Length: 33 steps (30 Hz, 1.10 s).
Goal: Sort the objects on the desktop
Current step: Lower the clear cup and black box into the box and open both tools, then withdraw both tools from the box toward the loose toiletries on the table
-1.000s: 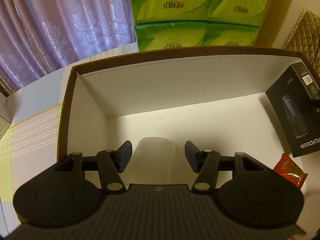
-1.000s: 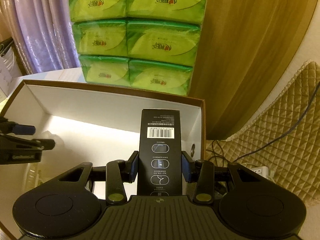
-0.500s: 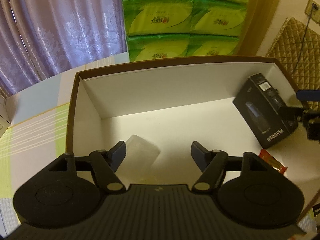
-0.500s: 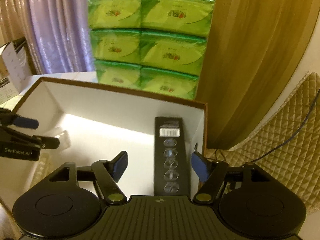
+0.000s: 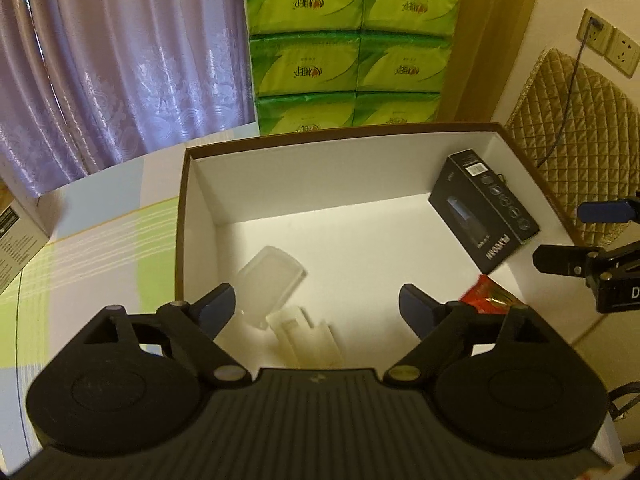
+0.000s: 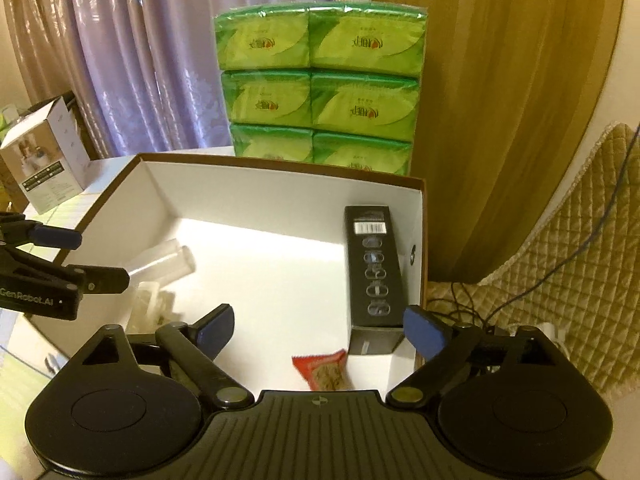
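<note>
Cardboard box (image 5: 200, 216) holds my black carton (image 6: 374, 268) at two o'clock; I hold left gripper (image 5: 316, 306) and right gripper (image 6: 318, 330) above, jaws apart, empty.

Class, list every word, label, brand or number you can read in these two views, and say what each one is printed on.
"GenRobot.AI": side of the left gripper, seen in the right wrist view.
"D": cut-off letter on the right gripper, in the left wrist view.
Black box: white brand word on its end, too blurred to read; barcode digits too small.
Green tissue packs: logo unreadable.
White carton: print too small.
Red snack packet: no legible text.
</note>
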### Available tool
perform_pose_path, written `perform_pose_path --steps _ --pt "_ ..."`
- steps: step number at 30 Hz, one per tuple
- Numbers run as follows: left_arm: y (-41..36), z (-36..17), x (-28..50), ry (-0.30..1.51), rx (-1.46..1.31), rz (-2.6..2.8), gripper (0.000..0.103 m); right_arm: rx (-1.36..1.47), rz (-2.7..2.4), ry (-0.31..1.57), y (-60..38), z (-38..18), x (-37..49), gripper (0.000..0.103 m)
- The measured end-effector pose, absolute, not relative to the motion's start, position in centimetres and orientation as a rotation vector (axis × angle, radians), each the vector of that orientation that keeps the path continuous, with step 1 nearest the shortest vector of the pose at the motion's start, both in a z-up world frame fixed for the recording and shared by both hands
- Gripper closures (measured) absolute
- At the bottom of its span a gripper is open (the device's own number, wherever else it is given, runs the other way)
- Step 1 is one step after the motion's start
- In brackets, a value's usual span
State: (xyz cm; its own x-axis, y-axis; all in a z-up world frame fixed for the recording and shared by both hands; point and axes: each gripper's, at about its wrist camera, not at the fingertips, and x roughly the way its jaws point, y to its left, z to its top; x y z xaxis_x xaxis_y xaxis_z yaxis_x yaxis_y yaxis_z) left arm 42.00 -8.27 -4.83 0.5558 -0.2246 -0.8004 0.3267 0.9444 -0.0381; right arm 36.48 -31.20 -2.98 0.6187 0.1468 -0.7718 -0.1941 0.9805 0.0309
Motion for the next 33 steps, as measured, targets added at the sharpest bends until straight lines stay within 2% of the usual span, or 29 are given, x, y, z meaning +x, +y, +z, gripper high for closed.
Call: perform_pose_path --steps 20,33 --pt "-6.0 -0.5 33.0 0.875 0.095 -0.286 0.014 -0.006 0.222 0.817 -29.2 1.8 27.9 0.006" --pt "-3.1 1.1 25.7 0.852 0.034 -0.253 0.014 0.007 0.259 0.796 -27.2 2.5 21.6 0.005"
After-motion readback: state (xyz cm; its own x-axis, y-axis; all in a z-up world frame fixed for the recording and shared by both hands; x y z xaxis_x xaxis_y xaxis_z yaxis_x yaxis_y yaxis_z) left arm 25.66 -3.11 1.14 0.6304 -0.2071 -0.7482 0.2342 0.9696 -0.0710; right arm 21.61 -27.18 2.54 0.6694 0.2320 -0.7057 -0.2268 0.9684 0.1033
